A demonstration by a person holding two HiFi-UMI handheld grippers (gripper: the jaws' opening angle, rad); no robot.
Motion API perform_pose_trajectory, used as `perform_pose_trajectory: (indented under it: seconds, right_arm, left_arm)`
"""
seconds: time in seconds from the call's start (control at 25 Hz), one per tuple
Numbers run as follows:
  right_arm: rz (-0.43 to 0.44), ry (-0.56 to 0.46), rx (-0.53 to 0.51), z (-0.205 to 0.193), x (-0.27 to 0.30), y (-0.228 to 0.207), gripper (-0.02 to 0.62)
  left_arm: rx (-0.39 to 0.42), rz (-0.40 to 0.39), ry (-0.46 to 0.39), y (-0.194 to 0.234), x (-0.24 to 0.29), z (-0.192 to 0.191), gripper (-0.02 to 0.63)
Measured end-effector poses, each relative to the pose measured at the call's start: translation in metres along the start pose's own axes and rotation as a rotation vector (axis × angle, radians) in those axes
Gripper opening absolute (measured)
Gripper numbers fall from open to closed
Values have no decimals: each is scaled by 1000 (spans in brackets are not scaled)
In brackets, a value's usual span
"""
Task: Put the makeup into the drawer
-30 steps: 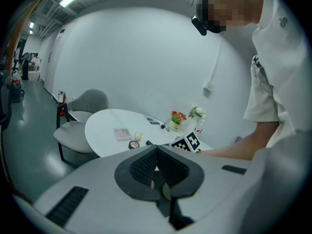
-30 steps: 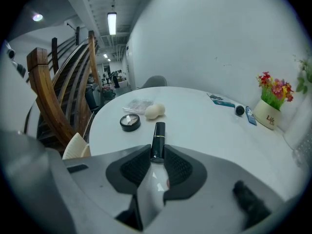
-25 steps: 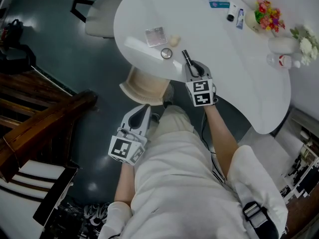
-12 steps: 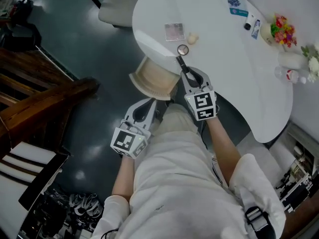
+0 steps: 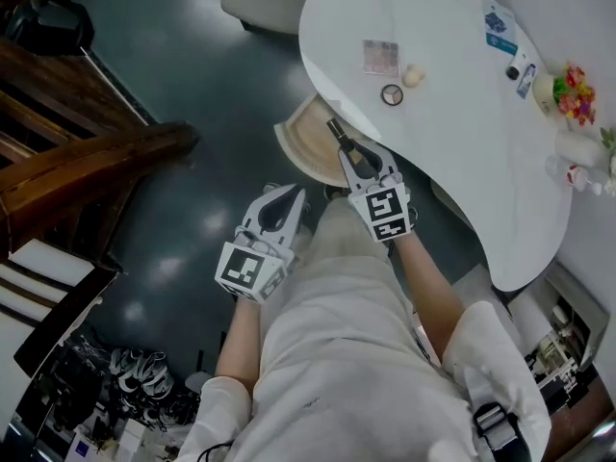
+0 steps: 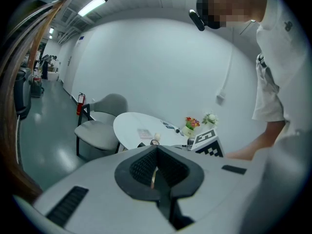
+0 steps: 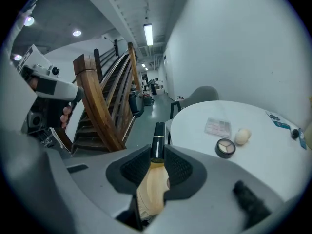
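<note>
My right gripper (image 5: pixel 354 152) is shut on a black makeup tube with a gold band (image 5: pixel 337 130), held just off the white table's edge (image 5: pixel 452 162). The tube's tip (image 7: pixel 157 138) sticks out past the jaws, above the open tan wooden drawer (image 5: pixel 306 144) under the table top. On the table lie an eyeshadow palette (image 5: pixel 380 56), a round compact (image 5: pixel 392 94) and a beige sponge (image 5: pixel 413 75). My left gripper (image 5: pixel 286 198) hangs lower left of the drawer, shut and holding nothing (image 6: pixel 156 162).
Small tubes (image 5: pixel 515 61), a flower pot (image 5: pixel 576 94) and bottles stand at the table's far right. A dark wooden staircase (image 5: pixel 87 162) fills the left. A grey chair (image 6: pixel 100 126) stands beyond the table. The floor is dark and glossy.
My right gripper has carried the tube from over the table top back past its edge to above the drawer. The left gripper has shifted a little toward the drawer.
</note>
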State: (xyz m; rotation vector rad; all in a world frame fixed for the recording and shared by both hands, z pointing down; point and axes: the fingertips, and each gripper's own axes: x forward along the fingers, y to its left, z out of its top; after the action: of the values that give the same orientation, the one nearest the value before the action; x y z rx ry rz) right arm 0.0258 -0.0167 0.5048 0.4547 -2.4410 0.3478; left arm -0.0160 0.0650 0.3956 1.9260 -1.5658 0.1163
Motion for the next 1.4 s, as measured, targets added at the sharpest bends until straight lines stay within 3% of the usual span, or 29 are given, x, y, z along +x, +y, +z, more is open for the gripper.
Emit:
perform_pose_trajectory:
  seconds: [0.44, 0.68, 0.8, 0.88, 1.0, 1.4]
  right_arm:
    - [98, 162, -158, -67, 82, 30, 89]
    - [134, 272, -148, -108, 130, 32, 89]
    - [195, 372, -97, -130, 147, 33, 89]
    - [213, 370, -79, -131, 153, 29, 87]
    - [197, 329, -155, -131, 160, 23, 89]
    - [223, 415, -239, -162, 200, 32, 89]
  left_arm:
    - [-42, 25, 22, 29, -6, -21, 8]
    - [-55, 13, 37, 42, 2, -34, 8]
    - [-49, 15, 44, 50, 9, -44, 8]
    - [-48, 23, 34, 55, 13, -48, 8]
    - [-56, 41, 24, 63, 14, -51, 8]
    - [-69, 65, 33, 73, 17, -58, 8]
